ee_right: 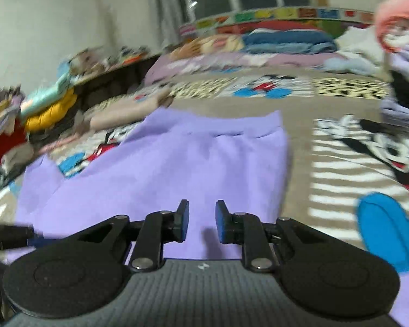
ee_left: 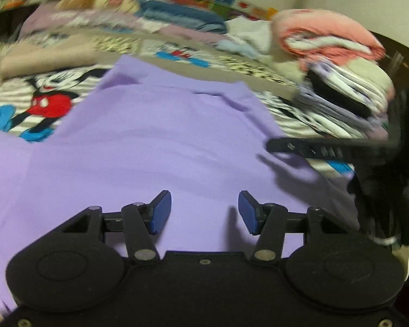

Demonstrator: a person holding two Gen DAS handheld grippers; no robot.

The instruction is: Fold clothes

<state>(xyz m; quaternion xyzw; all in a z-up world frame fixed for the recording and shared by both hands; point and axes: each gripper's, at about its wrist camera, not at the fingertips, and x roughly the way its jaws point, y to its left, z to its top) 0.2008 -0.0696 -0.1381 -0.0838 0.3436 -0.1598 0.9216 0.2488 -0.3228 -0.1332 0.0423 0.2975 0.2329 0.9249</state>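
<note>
A lilac garment (ee_left: 163, 141) lies spread flat on a cartoon-print bed cover (ee_left: 41, 100), with a folded edge at its far end. My left gripper (ee_left: 204, 209) hovers over the garment's near part, open, its blue pads (ee_left: 161, 211) holding nothing. In the right wrist view the same lilac garment (ee_right: 191, 158) lies below my right gripper (ee_right: 202, 219), which stands open by a narrow gap with nothing between its pads. A black finger of the other gripper (ee_left: 313, 148) reaches in over the garment's right edge. Both views are blurred.
A stack of folded clothes (ee_left: 346, 87) topped by a pink piece (ee_left: 327, 35) stands at the right of the bed. More clothes and blue bedding (ee_left: 182, 16) lie at the back. A heap of coloured clothes (ee_right: 41, 114) lies at the left side.
</note>
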